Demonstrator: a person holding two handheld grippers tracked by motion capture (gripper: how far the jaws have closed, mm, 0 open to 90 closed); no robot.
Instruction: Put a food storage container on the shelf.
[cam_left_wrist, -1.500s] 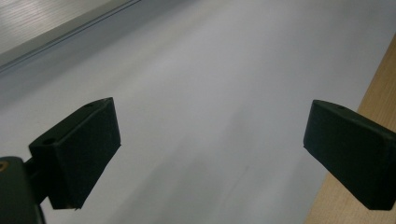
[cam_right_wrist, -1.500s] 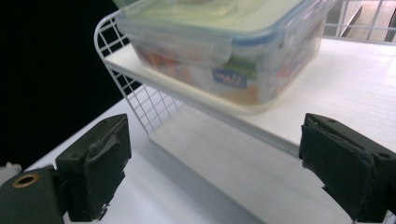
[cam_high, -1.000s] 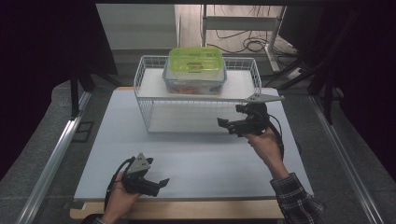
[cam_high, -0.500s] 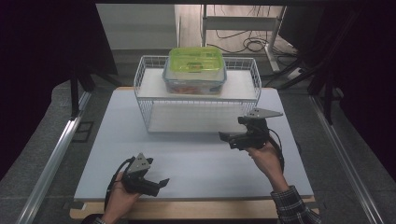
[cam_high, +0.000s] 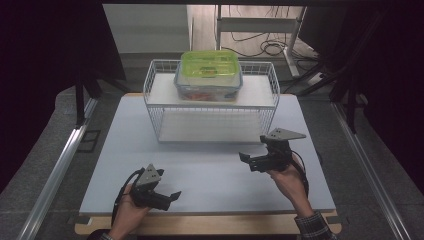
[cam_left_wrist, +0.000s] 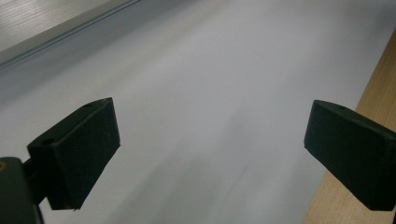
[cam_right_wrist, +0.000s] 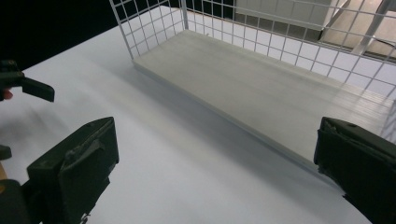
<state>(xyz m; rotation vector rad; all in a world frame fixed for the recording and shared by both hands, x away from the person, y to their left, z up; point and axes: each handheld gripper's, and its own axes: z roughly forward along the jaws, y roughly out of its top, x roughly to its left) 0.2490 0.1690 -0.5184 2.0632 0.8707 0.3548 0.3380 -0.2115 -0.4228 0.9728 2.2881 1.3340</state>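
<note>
A clear box with a green lid (cam_high: 209, 75) stands on the top shelf of a white wire rack (cam_high: 159, 116) at the back of the table. My right gripper (cam_high: 248, 162) hovers low over the white mat in front of the rack's right end. It is open, its jaws have just been opening a little, and nothing lies between them. In the right gripper view the right gripper (cam_right_wrist: 215, 172) faces the rack's bare lower shelf (cam_right_wrist: 261, 93). My left gripper (cam_high: 170, 198) rests near the front left edge, open and empty, and the left gripper (cam_left_wrist: 210, 154) looks along the mat.
The white mat (cam_high: 210, 172) covers the table, with a wooden strip (cam_left_wrist: 364, 93) along its front edge. Dark curtains flank both sides. Metal rails run along the floor left and right, and cables lie behind the rack.
My right gripper has come down and back toward the person, away from the rack's upper right corner. The left gripper has stayed where it was.
</note>
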